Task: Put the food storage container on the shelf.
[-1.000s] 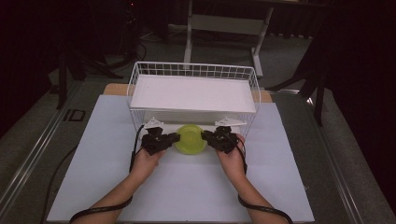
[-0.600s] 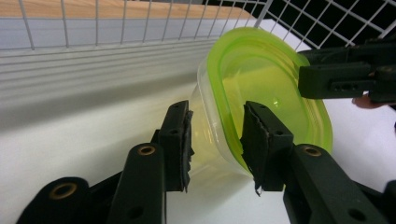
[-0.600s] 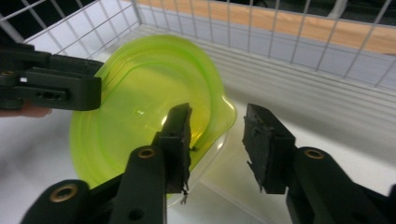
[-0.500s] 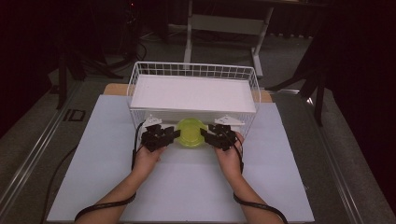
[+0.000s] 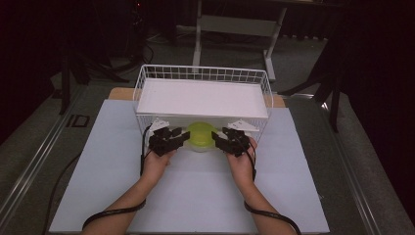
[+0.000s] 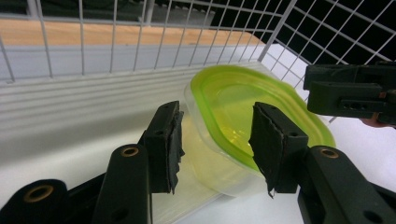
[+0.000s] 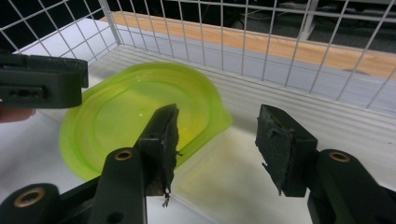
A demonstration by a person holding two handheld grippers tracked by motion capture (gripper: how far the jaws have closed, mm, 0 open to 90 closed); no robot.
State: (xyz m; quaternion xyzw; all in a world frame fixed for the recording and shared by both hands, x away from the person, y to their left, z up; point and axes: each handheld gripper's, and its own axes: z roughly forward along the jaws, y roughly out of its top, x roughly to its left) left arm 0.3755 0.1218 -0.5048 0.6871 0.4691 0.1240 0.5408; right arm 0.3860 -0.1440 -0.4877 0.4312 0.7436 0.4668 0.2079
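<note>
A clear plastic container with a yellow-green lid (image 5: 200, 135) is seen at the centre of the high view, set at the near open edge of a white wire basket (image 5: 204, 74) that stands on a white mat (image 5: 98, 161) covering the table. The container lies partly under the basket's white shelf (image 5: 203, 98), half in and half out of the basket mouth.

The left gripper (image 5: 182, 137) is held just left of the container in the high view, and the right gripper (image 5: 218, 139) just right of it; each is carried by a hand, the left hand (image 5: 155, 162) and the right hand (image 5: 241, 164) entering from the bottom of the frame.

In the left gripper view, the jaws are spread apart, with the container's near corner (image 6: 233, 140) lying between them; the pads (image 6: 173, 147) are not pressed against it. The other gripper is seen at the right edge of that frame.

In the right gripper view, the jaws are likewise parted, with the left pad (image 7: 166, 140) overlapping the lid's edge (image 7: 140, 112) in the frame and the right pad over bare white floor of the basket (image 7: 243, 112). Whether that left pad touches the lid cannot be told. The basket's wire wall (image 7: 261, 42) runs across the upper part of the frame.
</note>
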